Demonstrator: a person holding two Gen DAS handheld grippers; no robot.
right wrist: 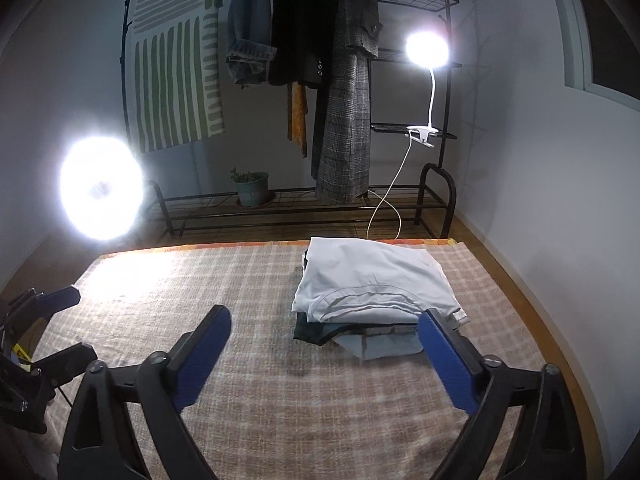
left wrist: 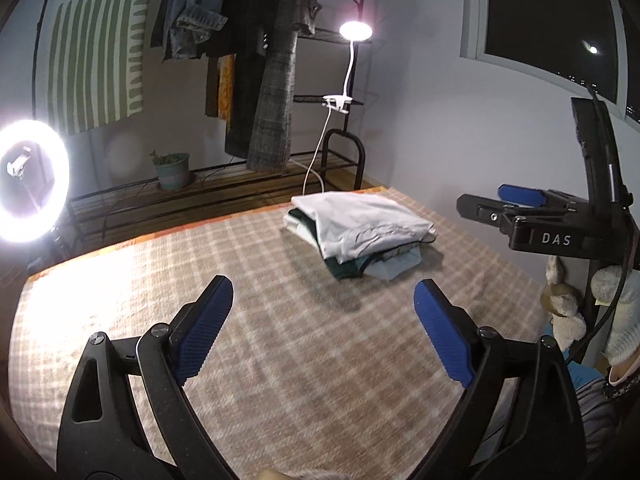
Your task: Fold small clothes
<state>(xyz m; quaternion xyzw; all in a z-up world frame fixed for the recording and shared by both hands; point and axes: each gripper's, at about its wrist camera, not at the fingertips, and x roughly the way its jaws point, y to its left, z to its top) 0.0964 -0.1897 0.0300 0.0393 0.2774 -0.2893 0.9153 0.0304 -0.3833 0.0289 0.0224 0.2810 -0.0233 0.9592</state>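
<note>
A checked beige blanket (right wrist: 280,400) covers the flat surface that fills the lower part of both views; an orange edge runs along its far side. Whether a bed or a desk lies under it cannot be told.

Beyond the blanket's far edge stands a black metal garment rack (right wrist: 442,184) with a plaid coat (right wrist: 348,132), a dark jacket (right wrist: 298,24) and a denim jacket (right wrist: 248,20) hanging from it. A cloth with green stripes (right wrist: 176,80) hangs at the rack's left end. A small potted plant (right wrist: 252,188) sits on the rack's bottom shelf, left of the plaid coat.

Off the blanket's far left corner glows a ring light (left wrist: 30,180). A white clip lamp (right wrist: 426,50) is clamped to the rack's right side, its cable hanging down towards the blanket.

The stack of folded clothes (right wrist: 376,292) lies on the blanket near its far edge, right of centre. A pale grey-white garment is on top, with dark green and light blue pieces showing beneath.

The left gripper (left wrist: 324,326) hovers over bare blanket on the near side of the stack, its blue-padded jaws spread wide with nothing between them. The right gripper (right wrist: 326,354) is likewise spread wide and holds nothing; its right finger (right wrist: 448,360) overlaps the stack's near corner in the view, though contact cannot be told.
</note>
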